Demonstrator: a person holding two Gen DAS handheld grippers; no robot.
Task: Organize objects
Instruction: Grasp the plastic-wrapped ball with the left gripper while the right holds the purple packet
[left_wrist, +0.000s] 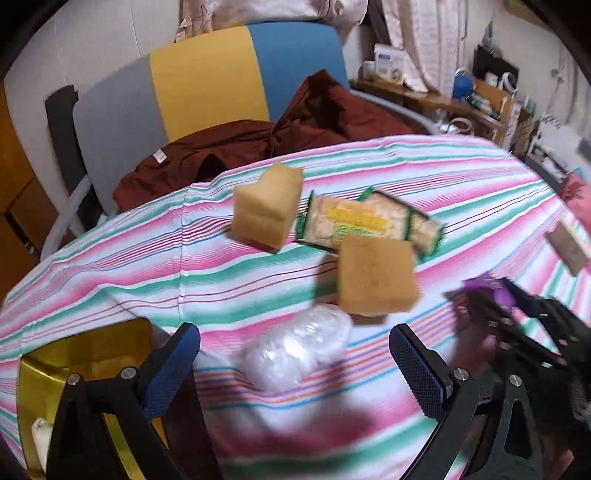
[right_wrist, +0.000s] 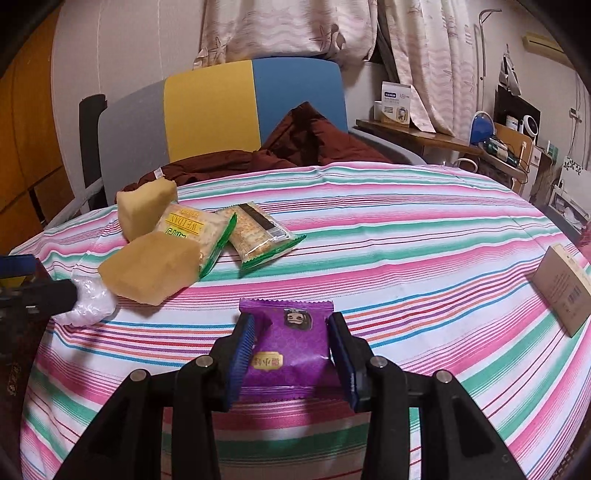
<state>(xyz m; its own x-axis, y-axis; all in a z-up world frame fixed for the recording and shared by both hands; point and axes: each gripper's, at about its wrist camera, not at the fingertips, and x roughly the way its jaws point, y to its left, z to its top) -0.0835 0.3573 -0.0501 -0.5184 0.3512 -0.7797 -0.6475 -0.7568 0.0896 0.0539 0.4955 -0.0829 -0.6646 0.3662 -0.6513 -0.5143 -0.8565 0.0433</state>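
Observation:
My right gripper (right_wrist: 291, 320) is shut on a purple snack packet (right_wrist: 291, 343), its blue pads pressing both sides just above the striped cloth (right_wrist: 424, 258). In the left wrist view that gripper (left_wrist: 517, 314) and the packet (left_wrist: 487, 288) are blurred at the right. My left gripper (left_wrist: 293, 332) stands wide open with nothing held. A clear plastic bag (left_wrist: 295, 350) lies on the cloth just beyond its fingertips. Behind the bag are two yellow sponges (left_wrist: 375, 275) (left_wrist: 266, 210) and two green-edged cracker packets (left_wrist: 347, 223) (right_wrist: 258, 232).
A gold box (left_wrist: 74, 354) sits at the near left of the cloth. A brown cardboard box (right_wrist: 561, 288) lies at the right edge. Behind the table stands a grey, yellow and blue chair (right_wrist: 221, 107) with a dark red garment (right_wrist: 295, 147). Cluttered shelves (right_wrist: 498, 140) fill the far right.

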